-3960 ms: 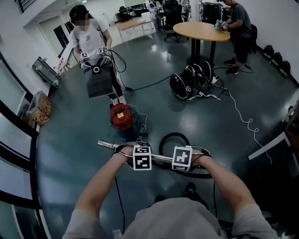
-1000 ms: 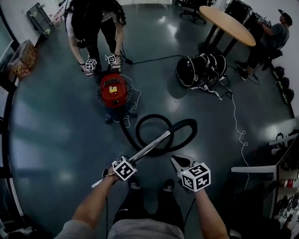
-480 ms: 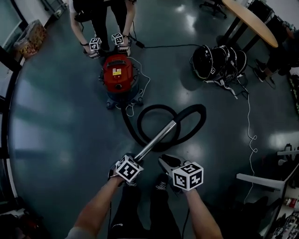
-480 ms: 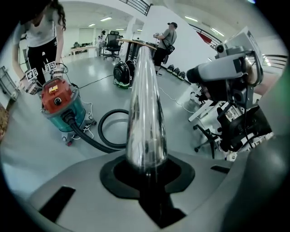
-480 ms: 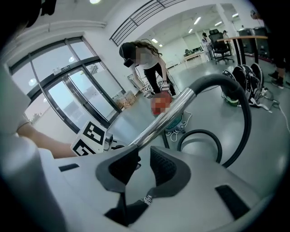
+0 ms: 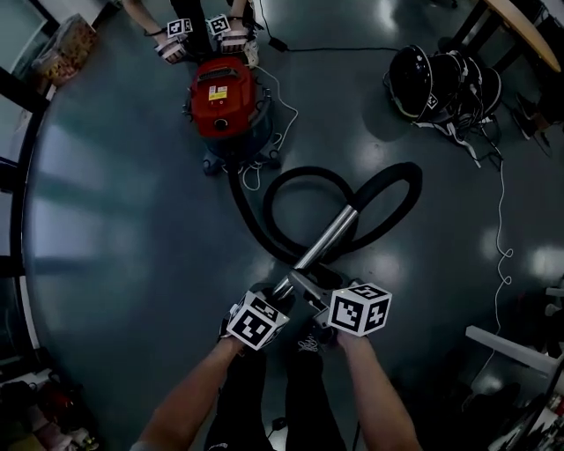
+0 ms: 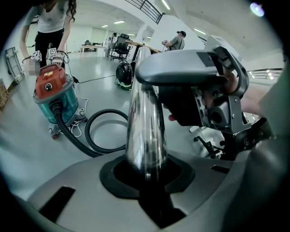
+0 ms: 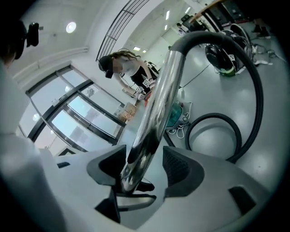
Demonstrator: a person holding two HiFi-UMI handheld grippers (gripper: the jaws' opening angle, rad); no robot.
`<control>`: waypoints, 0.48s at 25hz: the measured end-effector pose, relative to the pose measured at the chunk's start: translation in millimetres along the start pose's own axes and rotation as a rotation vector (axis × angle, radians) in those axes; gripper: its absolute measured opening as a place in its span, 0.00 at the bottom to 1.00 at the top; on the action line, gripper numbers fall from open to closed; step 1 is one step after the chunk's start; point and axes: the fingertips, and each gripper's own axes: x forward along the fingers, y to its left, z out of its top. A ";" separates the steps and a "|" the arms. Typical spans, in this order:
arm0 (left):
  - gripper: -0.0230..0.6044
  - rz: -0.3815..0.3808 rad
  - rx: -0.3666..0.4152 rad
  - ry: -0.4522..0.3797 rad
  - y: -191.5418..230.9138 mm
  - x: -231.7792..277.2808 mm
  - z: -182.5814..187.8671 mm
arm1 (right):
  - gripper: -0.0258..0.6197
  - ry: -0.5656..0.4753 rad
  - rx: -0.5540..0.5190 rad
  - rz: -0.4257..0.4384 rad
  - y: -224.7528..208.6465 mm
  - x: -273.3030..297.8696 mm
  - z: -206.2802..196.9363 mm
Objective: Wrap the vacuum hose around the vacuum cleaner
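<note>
Spreading across the head view is a glossy dark floor (image 6: 106, 220), with the edge of a round desk (image 6: 529, 18) at the top right corner and a heap of black gear (image 6: 441, 84) below it. The red-topped vacuum cleaner (image 6: 222, 97) stands on the floor near the top, where a second person's hands (image 6: 231, 35) reach down just beside its lid. Its black vacuum hose (image 6: 388, 207) leaves the canister's front and lies in loose crossing loops on the floor, none of it wound round the cleaner. The hose ends in a chrome tube (image 6: 328, 236) that slants down toward the person. The left claw (image 7: 146, 176) is clenched on the tube's near end. The right claw (image 8: 136, 170) sits just beside it, its jaws having just been opening, now released and apart with the tube standing between them.
</note>
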 end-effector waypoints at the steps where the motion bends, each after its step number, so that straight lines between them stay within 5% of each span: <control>1: 0.19 0.002 0.002 -0.006 -1.9 5.3 -0.1 | 0.40 -0.015 0.026 0.013 -5.1 2.8 0.3; 12: 0.19 -0.093 -0.017 -0.020 -36.2 47.3 -0.4 | 0.34 -0.049 0.027 -0.045 -47.0 0.9 -3.0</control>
